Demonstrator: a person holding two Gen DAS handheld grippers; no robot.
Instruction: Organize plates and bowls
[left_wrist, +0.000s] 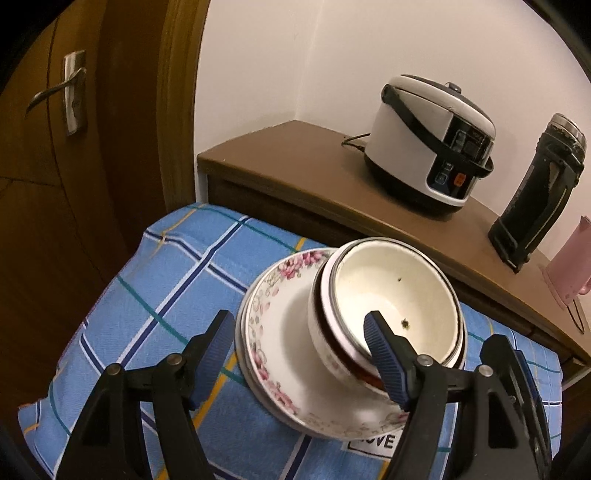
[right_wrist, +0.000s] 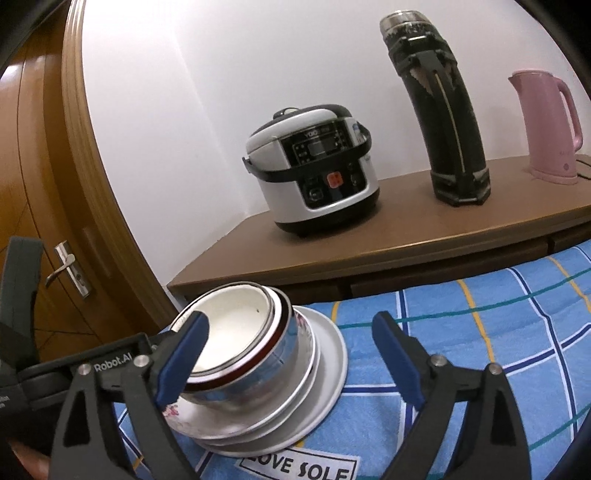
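on the blue plaid cloth (left_wrist: 147, 295), nested bowls (left_wrist: 391, 306) sitting in a floral plate (left_wrist: 280, 321) atop stacked plates (right_wrist: 328, 373), left claw (left_wrist: 299, 354) spread around the stack, right claw (right_wrist: 291, 354) spread, empty, just beside it, rice cooker (right_wrist: 314, 170) on wooden bench (right_wrist: 424, 236) behind

Checked cloth (left_wrist: 147, 295): woven fabric, matt, blue with white, navy, green and yellow lines. Top plate (left_wrist: 280, 332): glazed ceramic, glossy white, pink floral print at the rim. Lower plates (right_wrist: 332, 369): smooth, pale, satin sheen; material cannot be told. Inner bowl (left_wrist: 399, 295): glossy white interior with dark specks. Outer bowl (right_wrist: 258, 384): polished metal wall, mirror-bright. Gripper pads (left_wrist: 384, 365): blue, ribbed, rubbery; arms matt black plastic. Sideboard (left_wrist: 295, 158): smooth brown wood-look top, low sheen. Cooker (right_wrist: 314, 173): glossy white and black plastic. Flask (right_wrist: 454, 122): black, scuffed. Kettle (right_wrist: 546, 125): matt pink plastic. Door (left_wrist: 44, 221): varnished wood, metal handle.
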